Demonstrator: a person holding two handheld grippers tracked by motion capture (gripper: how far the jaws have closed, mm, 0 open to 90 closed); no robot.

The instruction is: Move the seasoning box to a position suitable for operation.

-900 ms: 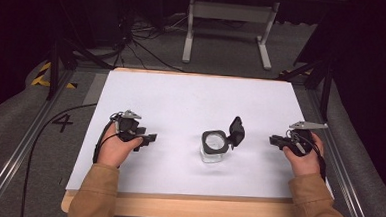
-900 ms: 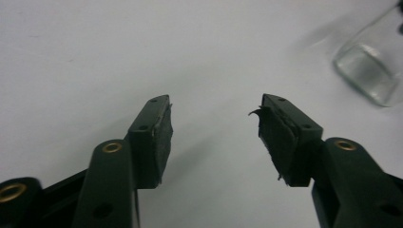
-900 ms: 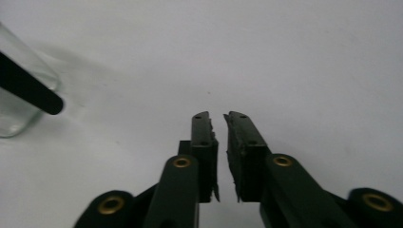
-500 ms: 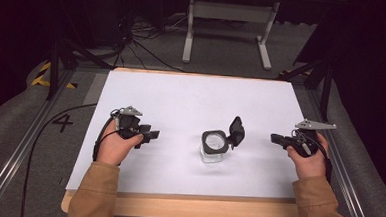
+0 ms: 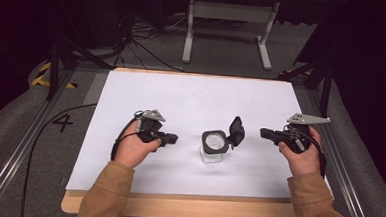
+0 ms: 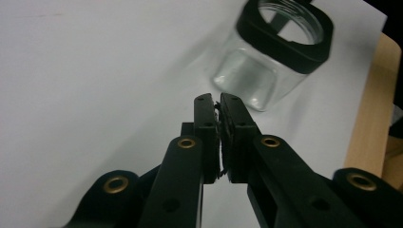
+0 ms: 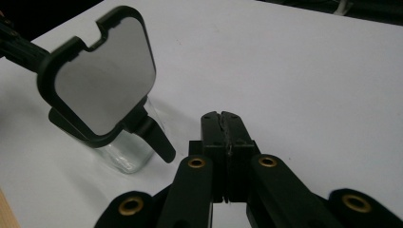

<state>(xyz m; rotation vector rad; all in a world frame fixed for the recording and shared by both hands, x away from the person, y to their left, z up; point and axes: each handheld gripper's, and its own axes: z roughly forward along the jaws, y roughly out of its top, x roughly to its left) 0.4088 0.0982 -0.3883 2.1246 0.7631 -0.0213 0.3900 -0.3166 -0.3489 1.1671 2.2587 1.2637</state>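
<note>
Your left gripper sits at about eight o'clock on the white sheet, held in your left hand, with its jaws pressed together and nothing between them. In the left gripper view the two black pads meet face to face, pointing toward the glass jar, which lies just beyond the tips at one o'clock and does not touch them.

Your right gripper rests at about four o'clock on the sheet, in your right hand, and its jaws are likewise closed on nothing. In the right gripper view its tips are squeezed flat against each other above bare white surface, with the jar's lid off at ten o'clock.

That jar stands upright near six o'clock from the sheet's centre, between your two grippers and apart from both. It is clear, square-shouldered glass with a black collar around the mouth. Its hinged black lid is swung open and stands up at the jar's three o'clock side, the pale inner face turned toward your right gripper. From the high view the jar's contents cannot be made out; the left gripper view shows clear glass walls.

A wooden table edge runs along the sheet's six o'clock side.
</note>
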